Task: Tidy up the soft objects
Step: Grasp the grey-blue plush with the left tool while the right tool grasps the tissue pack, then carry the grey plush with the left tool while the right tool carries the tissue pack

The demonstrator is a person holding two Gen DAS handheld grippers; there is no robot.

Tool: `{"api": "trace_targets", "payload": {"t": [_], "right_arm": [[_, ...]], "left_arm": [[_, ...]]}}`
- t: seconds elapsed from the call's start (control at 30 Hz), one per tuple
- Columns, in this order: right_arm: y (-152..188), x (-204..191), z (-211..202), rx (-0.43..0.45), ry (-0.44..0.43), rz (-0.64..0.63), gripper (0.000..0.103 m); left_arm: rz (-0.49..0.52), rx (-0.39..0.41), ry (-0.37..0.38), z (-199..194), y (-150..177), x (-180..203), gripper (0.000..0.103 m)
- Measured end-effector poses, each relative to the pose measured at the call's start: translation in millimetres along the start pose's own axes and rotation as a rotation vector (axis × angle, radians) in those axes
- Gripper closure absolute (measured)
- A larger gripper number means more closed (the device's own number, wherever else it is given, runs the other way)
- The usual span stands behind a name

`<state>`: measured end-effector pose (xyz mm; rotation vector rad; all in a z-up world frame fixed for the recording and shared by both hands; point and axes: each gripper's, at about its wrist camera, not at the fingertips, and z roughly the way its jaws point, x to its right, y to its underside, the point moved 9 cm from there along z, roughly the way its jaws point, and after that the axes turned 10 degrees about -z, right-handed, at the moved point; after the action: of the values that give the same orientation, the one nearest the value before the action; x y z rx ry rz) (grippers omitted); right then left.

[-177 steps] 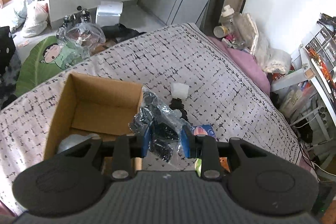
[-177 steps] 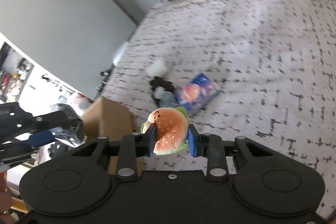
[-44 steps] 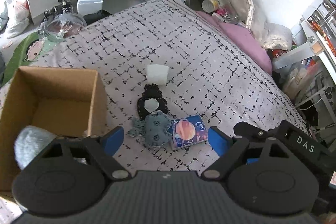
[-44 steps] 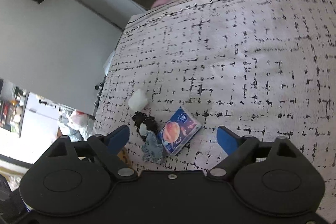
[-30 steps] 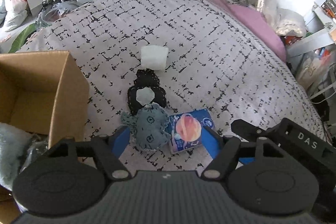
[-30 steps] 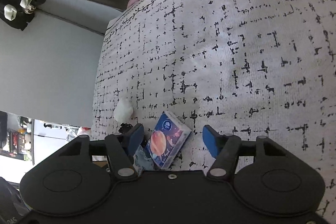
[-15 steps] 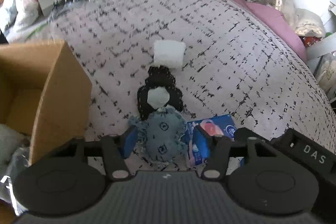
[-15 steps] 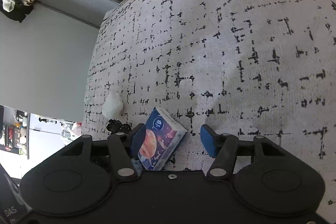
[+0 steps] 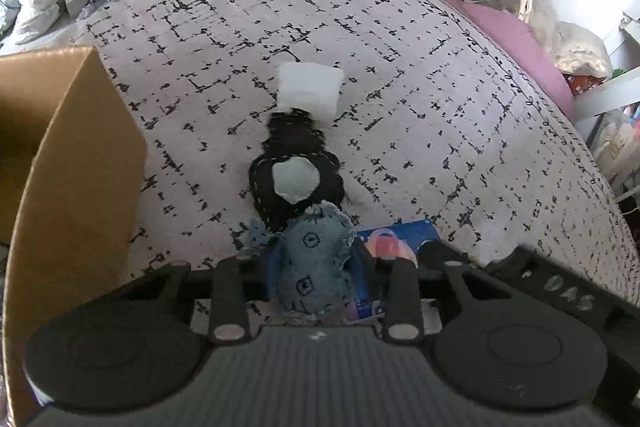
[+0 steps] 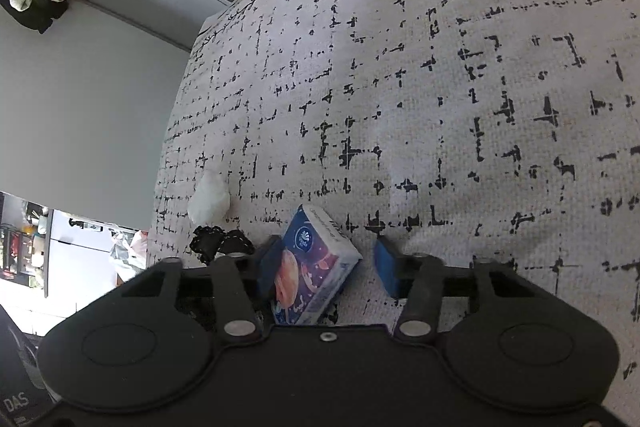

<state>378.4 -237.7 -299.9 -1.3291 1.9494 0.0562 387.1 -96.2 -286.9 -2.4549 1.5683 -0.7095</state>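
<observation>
Left wrist view: left tool (image 9: pixel 316 273) has been lowered since 1 second ago; its jaws are closing, pads now pressed on denim plush (image 9: pixel 314 263) at 6 o'clock; cardboard box (image 9: pixel 76 163) at 9.
Right wrist view: right tool (image 10: pixel 326 267) jaws closing around tissue pack (image 10: pixel 314 267) on the bed (image 10: pixel 440 87), 1 pad touching, the other apart. 2 pickups are judged imminent.

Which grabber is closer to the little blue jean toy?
Left. The left gripper has the denim toy between its closing fingers. The right gripper sits beside it, closing around the blue tissue pack.
</observation>
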Motion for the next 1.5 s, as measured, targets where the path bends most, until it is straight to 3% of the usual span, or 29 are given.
{"api": "trace_targets", "payload": {"t": [0.23,0.63,1.5], "right_arm": [[1,-2,-8,-0.015,0.014,0.013,0.076],[-9,-16,-48,0.040,0.035,-0.011,0.083],[-10,-93,-137,0.189,-0.106,-0.241,0.083]], "left_arm": [[0.001,-0.007,0.019,-8,0,2,0.076],[0.019,0.051,0.074,-53,-8,2,0.076],[0.059,0.186,0.104,-169,-16,-17,0.076]]}}
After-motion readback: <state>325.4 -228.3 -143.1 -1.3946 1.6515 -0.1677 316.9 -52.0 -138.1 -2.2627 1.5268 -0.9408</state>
